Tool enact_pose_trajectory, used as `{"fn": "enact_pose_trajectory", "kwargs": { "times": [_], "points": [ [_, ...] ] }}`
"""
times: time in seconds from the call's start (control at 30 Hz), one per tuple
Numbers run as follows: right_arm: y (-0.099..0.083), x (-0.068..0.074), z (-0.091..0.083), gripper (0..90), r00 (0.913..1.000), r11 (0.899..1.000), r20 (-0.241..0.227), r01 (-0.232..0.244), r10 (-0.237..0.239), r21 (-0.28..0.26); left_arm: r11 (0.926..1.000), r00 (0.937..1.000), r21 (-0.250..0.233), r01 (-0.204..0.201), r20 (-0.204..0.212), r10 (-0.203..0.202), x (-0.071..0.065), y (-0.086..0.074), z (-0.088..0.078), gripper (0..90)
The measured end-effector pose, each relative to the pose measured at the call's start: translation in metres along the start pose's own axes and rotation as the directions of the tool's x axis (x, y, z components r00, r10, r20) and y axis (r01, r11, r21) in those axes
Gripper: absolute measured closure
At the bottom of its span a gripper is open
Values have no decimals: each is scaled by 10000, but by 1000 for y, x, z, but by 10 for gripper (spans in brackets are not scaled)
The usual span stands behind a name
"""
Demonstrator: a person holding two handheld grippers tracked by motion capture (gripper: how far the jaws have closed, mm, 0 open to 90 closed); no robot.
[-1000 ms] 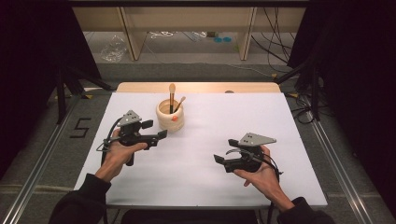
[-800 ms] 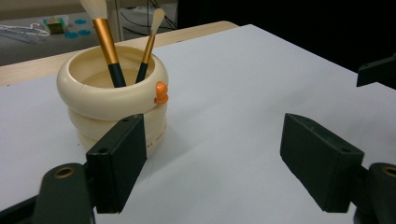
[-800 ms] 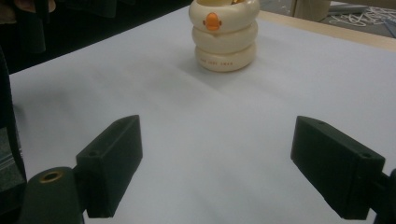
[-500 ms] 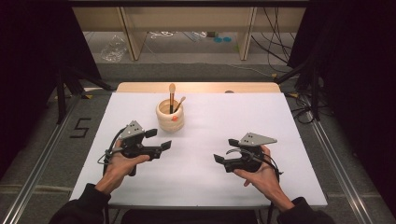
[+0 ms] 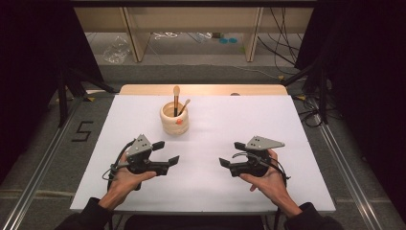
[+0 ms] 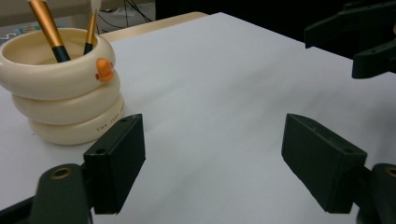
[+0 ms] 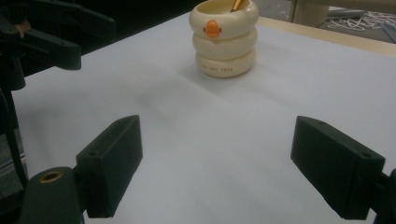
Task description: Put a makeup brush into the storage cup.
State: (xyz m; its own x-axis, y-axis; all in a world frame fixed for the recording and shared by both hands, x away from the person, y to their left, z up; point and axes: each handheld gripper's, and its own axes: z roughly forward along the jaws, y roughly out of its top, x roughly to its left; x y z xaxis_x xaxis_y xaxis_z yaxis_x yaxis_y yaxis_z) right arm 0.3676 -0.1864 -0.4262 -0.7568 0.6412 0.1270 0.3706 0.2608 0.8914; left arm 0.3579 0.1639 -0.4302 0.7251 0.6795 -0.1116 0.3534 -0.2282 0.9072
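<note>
A white table (image 5: 287, 124) seen from above, with a cream ringed cup (image 5: 174, 119) toward its far edge, left of the middle, standing upright. The cup looks like three stacked rings with a small orange duck bill on its front, and two brushes (image 5: 176, 99) with orange handles stand in it, leaning against the rim. Nearer than the cup and a little to its left, the left gripper (image 5: 166, 152) is held just above the table, jaws wide apart and holding nothing, pointing right. Nearer than the cup and well to its right, the right gripper (image 5: 231, 153) mirrors it, jaws also spread and empty, pointing left toward the other gripper. Both are well apart from the cup. In the left gripper view the cup (image 6: 63, 88) sits far off to the left of the jaws, not between them. The likely risks from here are these: a jaw closing from the side could strike the cup's rounded wall and push or tip it, since it seems light; a jaw catching a leaning brush could lever the cup over; and the two grippers, facing each other, could collide if both reach in together.
</note>
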Motion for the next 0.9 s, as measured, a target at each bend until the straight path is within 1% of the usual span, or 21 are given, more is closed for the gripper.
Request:
{"fn": "enact_pose_trajectory", "kwargs": {
  "times": [0.03,0.07,0.1,0.17,0.2,0.23,0.27,0.3,0.37,0.4,0.5,0.63,0.77,0.8,0.83,0.87,0.9],
  "points": [
    [1,0,-1,176,10000,9999,33,31,-32,136,9999,9999,49,-125,10,125,-1,-1,0,217],
    [1,0,-1,175,10000,9999,26,28,-28,153,9998,9998,121,-174,-27,174,-2,-3,-1,217],
    [1,0,-1,175,10000,9999,49,25,-26,134,9999,10000,147,31,24,-31,-4,-5,-1,216],
    [1,0,-2,176,9999,10000,108,65,-66,59,9999,10000,158,13,55,-14,-6,-8,-1,214],
    [1,1,-2,175,10000,10000,76,48,-48,53,9998,10000,163,-68,29,67,-7,-9,-2,214],
    [1,1,-2,175,9999,10000,110,85,-85,-27,9998,10000,169,-65,6,65,-8,-9,-2,213],
    [1,2,-1,175,10000,10000,32,45,-45,-65,9999,10000,163,-9,34,8,-10,-11,-3,211],
    [1,2,-2,176,10000,9999,22,77,-77,73,9999,9999,130,31,134,-33,-10,-11,-3,206],
    [1,2,-2,175,10000,9999,10,91,-91,65,9998,9999,150,-139,-47,140,-12,-12,-5,202],
    [1,2,-2,175,10000,9999,-1,91,-91,56,10000,10000,59,-80,-9,80,-12,-12,-5,201],
    [1,2,-2,174,10000,10000,-72,66,-65,35,9999,9997,15,169,-160,-169,-11,-14,-7,194],
    [2,2,-2,172,9999,10000,-48,91,-91,20,9993,9992,98,374,-138,-373,-11,-18,-7,183],
    [1,3,-1,172,9999,9999,-123,103,-103,-2,9992,9992,24,391,-39,-390,-10,-20,-8,181],
    [1,3,-1,172,9999,9999,-151,73,-75,-105,9992,9991,34,407,-72,-407,-10,-20,-8,181],
    [1,3,-2,172,9999,9999,-54,107,-107,-124,9989,9989,21,468,-99,-468,-10,-20,-9,181],
    [1,3,-1,172,9999,9999,-130,46,-48,-150,9987,9986,49,506,-127,-505,-10,-20,-9,181],
    [2,2,-2,172,9999,10000,-105,91,-91,11,9988,9987,50,483,-149,-482,-10,-20,-9,181]
  ]
}}
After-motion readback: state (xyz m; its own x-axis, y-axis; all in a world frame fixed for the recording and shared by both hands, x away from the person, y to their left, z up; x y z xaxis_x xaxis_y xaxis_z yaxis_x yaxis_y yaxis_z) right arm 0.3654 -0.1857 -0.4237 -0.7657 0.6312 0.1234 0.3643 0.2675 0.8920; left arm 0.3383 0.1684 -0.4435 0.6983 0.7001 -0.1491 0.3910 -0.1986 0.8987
